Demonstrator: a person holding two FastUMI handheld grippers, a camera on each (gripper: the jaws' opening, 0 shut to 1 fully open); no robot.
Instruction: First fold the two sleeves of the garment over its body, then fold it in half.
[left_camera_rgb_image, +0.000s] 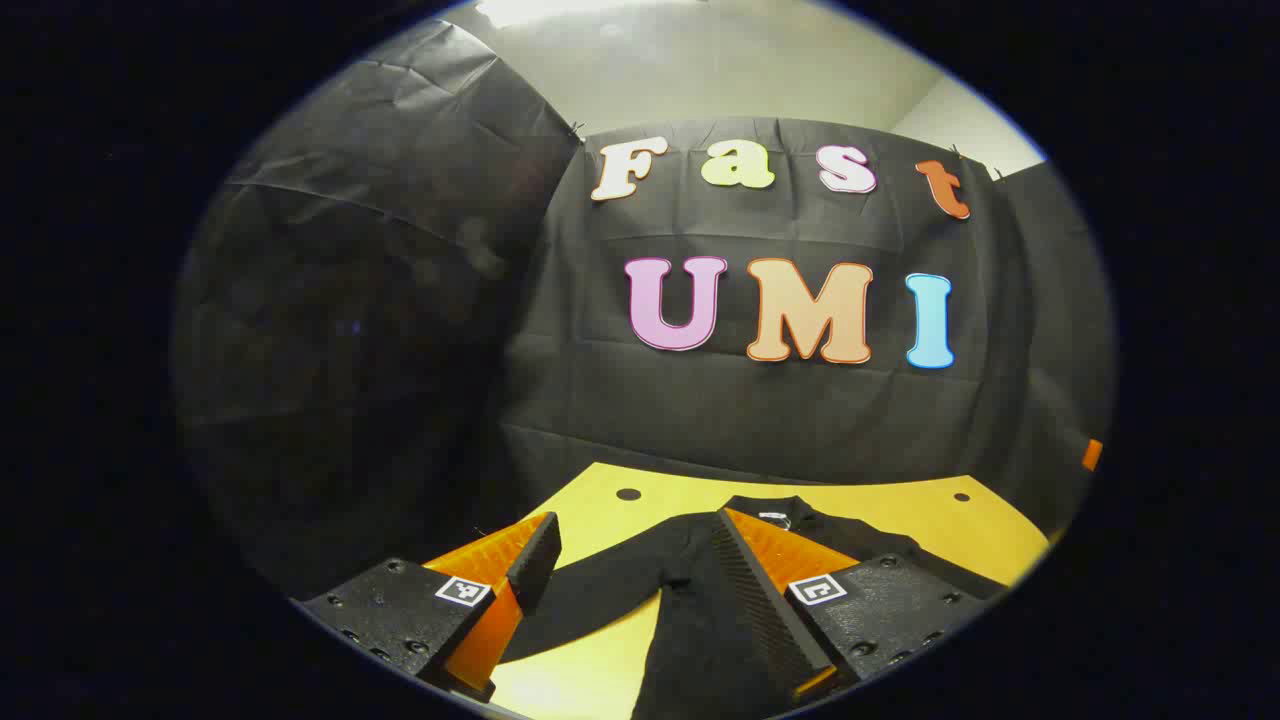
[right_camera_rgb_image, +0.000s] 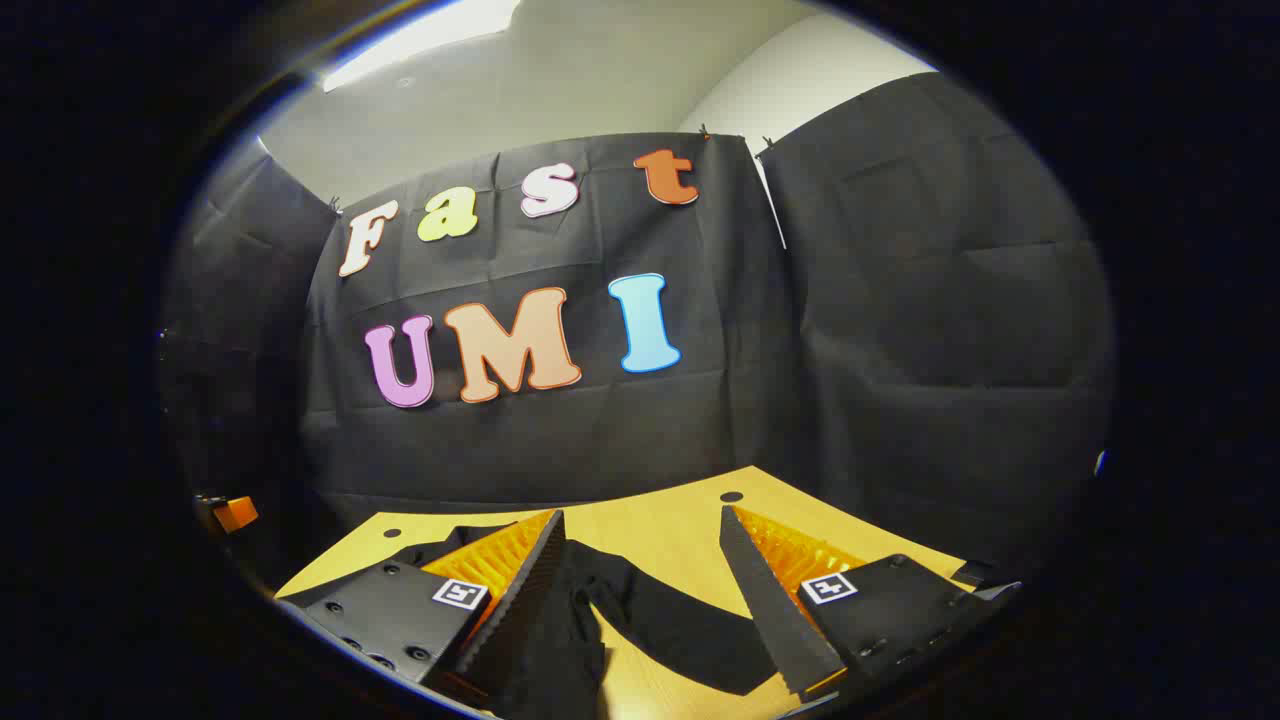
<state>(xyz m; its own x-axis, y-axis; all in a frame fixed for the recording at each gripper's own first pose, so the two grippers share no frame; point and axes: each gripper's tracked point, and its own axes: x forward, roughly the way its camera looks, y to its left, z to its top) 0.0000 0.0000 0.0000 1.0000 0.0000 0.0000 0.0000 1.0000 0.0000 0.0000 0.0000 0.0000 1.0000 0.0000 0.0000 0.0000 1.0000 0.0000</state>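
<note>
Black cloth walls stand behind a yellow tabletop (left_camera_rgb_image: 930, 520) on which a black garment (left_camera_rgb_image: 700, 620) lies flat.

Seen from the left gripper view, the left claw (left_camera_rgb_image: 630, 545) is released, its two fingers spread wide and hanging above the garment; one sleeve (left_camera_rgb_image: 590, 600) stretches out below and between the fingers, and the collar (left_camera_rgb_image: 775, 512) lies ahead, just past the right fingertip. Seen from the right gripper view, the right claw (right_camera_rgb_image: 640, 540) is also released, fingers wide apart, holding nothing. The garment (right_camera_rgb_image: 560, 640) lies under its left finger, and the other sleeve (right_camera_rgb_image: 680, 620) reaches across the tabletop (right_camera_rgb_image: 660, 530) between both fingers. Small round holes (left_camera_rgb_image: 628, 494) mark the tabletop farther ahead.
</note>
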